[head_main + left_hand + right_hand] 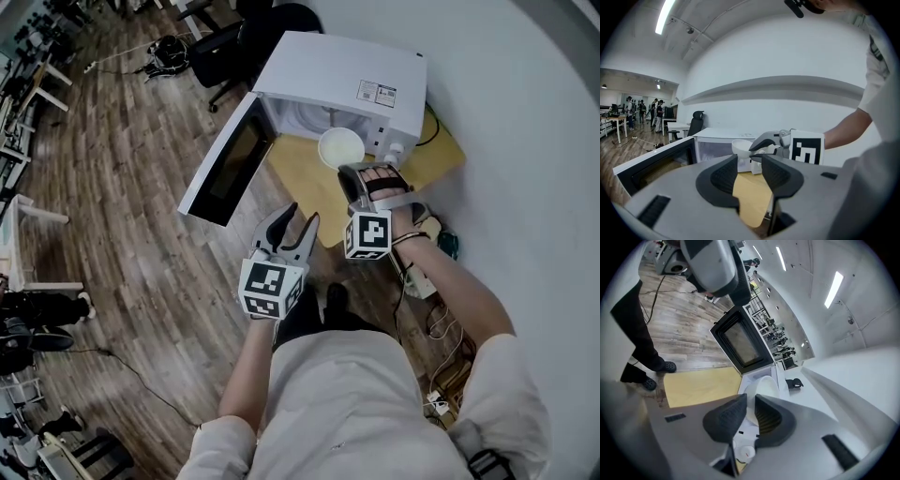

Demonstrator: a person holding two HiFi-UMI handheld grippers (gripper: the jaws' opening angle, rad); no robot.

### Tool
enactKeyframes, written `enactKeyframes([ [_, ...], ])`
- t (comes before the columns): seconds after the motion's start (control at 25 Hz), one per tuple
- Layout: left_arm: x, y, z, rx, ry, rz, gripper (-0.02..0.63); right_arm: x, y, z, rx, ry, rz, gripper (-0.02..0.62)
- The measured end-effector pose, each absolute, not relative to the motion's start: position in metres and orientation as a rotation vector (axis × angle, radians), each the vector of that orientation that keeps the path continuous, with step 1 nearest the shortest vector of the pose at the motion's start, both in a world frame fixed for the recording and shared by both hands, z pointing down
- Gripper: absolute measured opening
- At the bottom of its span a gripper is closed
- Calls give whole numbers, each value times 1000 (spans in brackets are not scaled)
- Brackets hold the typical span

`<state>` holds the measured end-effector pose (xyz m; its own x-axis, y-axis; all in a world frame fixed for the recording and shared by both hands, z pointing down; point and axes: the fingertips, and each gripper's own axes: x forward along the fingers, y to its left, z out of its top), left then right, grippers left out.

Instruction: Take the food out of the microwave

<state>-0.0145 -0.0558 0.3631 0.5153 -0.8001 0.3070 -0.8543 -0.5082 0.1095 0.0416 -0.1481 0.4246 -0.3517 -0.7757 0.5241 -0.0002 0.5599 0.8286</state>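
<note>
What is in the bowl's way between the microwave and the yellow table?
Nothing visible. The microwave door is swung wide to one side, the white bowl hangs in the right gripper at the opening, and the yellow table lies right below.

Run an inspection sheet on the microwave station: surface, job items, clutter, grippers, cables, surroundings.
Surface: yellow tabletop, with the microwave standing on it.
Job's things: white microwave with its door swung open; white bowl just in front of the opening, contents not visible.
Clutter: small teal item by the wall, cannot tell what it is.
Grippers: right hand-held gripper shut on the bowl's rim; left hand-held gripper open, empty, clear of the bowl.
Cables: loose cables and a power strip by the wall; black cable across the floor.
Surroundings: wood floor, office chair, white wall.
</note>
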Motion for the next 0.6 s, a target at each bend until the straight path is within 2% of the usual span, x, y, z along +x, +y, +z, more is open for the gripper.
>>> enactKeyframes([
  [0.6,12,-51,332,2580,-1383,294,158,60,-116,364,612,-1762,-977,54],
])
